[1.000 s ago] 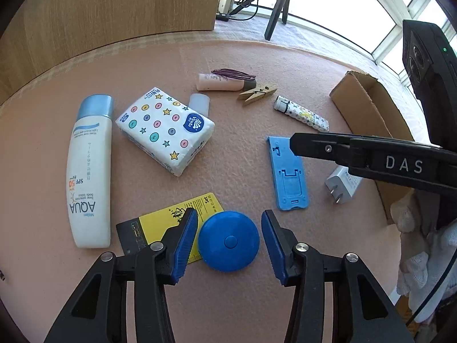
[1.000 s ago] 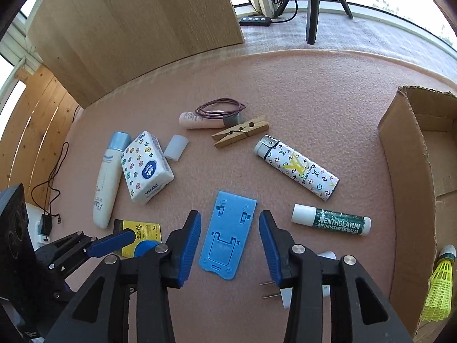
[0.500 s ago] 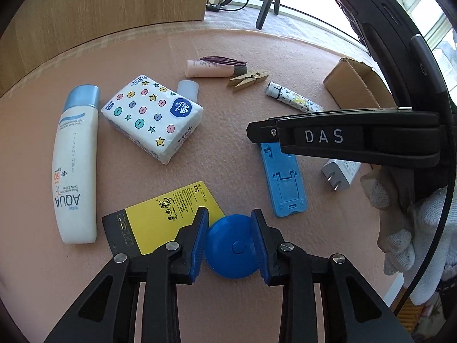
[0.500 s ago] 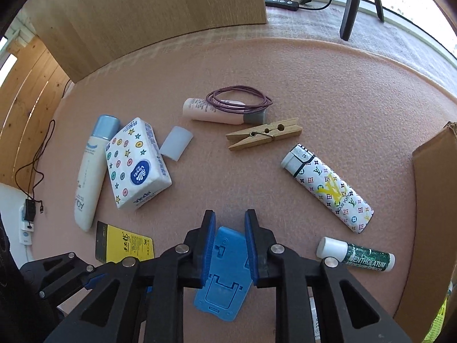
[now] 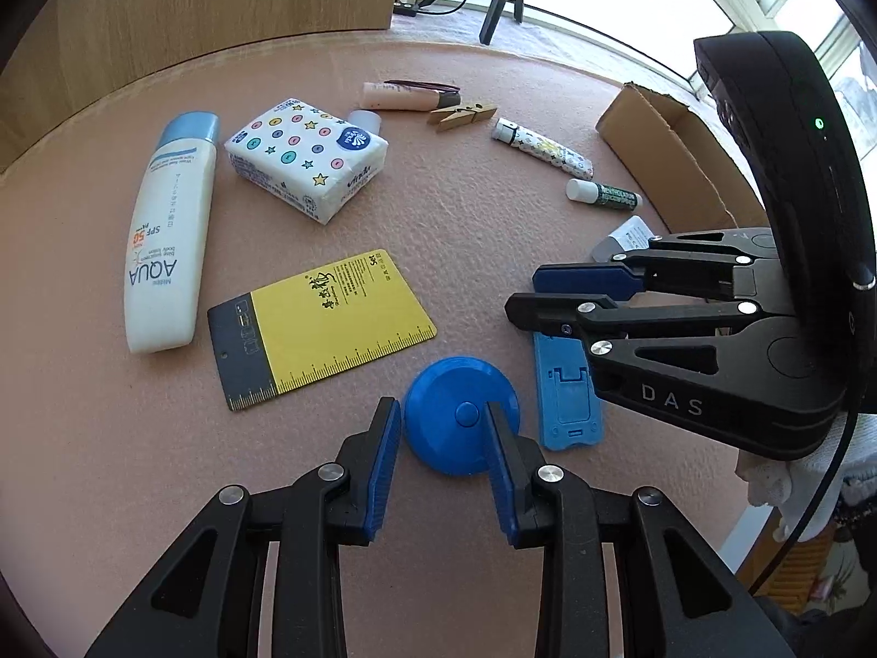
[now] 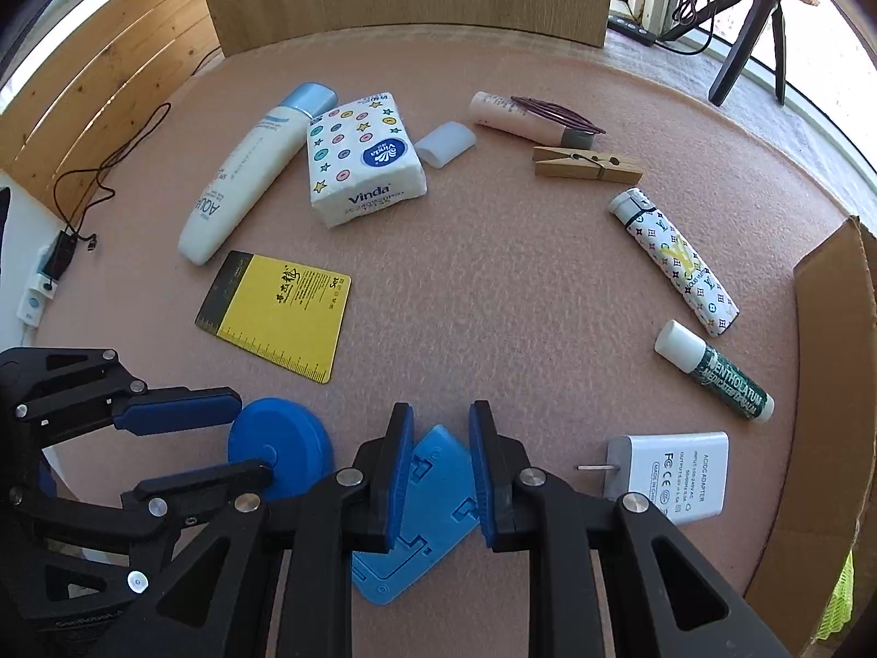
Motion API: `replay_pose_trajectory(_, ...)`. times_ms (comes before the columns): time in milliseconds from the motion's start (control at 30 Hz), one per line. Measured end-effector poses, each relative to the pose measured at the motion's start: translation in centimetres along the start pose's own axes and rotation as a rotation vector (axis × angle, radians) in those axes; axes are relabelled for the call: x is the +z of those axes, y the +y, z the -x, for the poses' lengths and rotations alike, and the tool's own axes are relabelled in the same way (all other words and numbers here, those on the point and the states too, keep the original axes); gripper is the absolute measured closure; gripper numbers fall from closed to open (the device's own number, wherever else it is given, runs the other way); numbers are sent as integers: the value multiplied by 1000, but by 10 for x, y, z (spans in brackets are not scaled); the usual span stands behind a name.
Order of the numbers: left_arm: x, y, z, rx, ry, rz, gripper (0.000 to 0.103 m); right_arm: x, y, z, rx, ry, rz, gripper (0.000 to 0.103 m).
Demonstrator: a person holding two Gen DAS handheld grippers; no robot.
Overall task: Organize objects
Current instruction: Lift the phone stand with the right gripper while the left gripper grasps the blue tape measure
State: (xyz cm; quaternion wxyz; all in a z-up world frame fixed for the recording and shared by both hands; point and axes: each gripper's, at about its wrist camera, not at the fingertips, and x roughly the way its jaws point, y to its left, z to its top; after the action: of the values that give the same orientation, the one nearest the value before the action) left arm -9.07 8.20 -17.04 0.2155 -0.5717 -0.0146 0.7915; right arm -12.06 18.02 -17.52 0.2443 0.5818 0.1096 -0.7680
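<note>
My left gripper (image 5: 443, 426) is shut on a round blue tape measure (image 5: 457, 411) and holds it tilted just above the pink mat; it also shows in the right wrist view (image 6: 279, 452). My right gripper (image 6: 440, 433) is shut on a flat blue phone stand (image 6: 433, 499), lifted at an angle; the stand also shows in the left wrist view (image 5: 567, 389). The two grippers are side by side, left one to the left.
On the mat lie a yellow ruler card (image 6: 274, 312), a sunscreen bottle (image 6: 246, 164), a tissue pack (image 6: 362, 159), a clothespin (image 6: 586, 164), a patterned lighter (image 6: 674, 263), a lip balm (image 6: 712, 373) and a white adapter (image 6: 674, 477). A cardboard box (image 6: 822, 384) stands at the right.
Both grippers closed from open: the left on the tape measure, the right on the phone stand. Both objects have come off the mat and tilted; the ruler card is now uncovered.
</note>
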Motion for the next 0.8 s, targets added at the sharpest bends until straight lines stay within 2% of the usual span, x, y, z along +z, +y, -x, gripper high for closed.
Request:
replay_pose_trajectory(200,16,-9,-3,6,-7,-25,70,-23,-4,9,-37,-4,38,84)
replay_pose_trajectory(300,21,-20,-12,35,6,-70,66,-29,-15,20,-43,-47,-53,83)
replay_pose_trajectory(367,23,-25,-19,55,8,-87,58,-35,-27,29,-15,-65,-154,78)
replay_pose_trajectory(500,16,-27,-21,63,23,-111,56,-57,-44,36,65,-45,-332,59)
replay_pose_trajectory(633,8,-23,-20,51,21,-101,55,-70,-53,27,133,-5,-451,58)
replay_pose_trajectory(800,-1,-20,-15,55,22,-92,55,-62,-49,23,135,-8,-453,57)
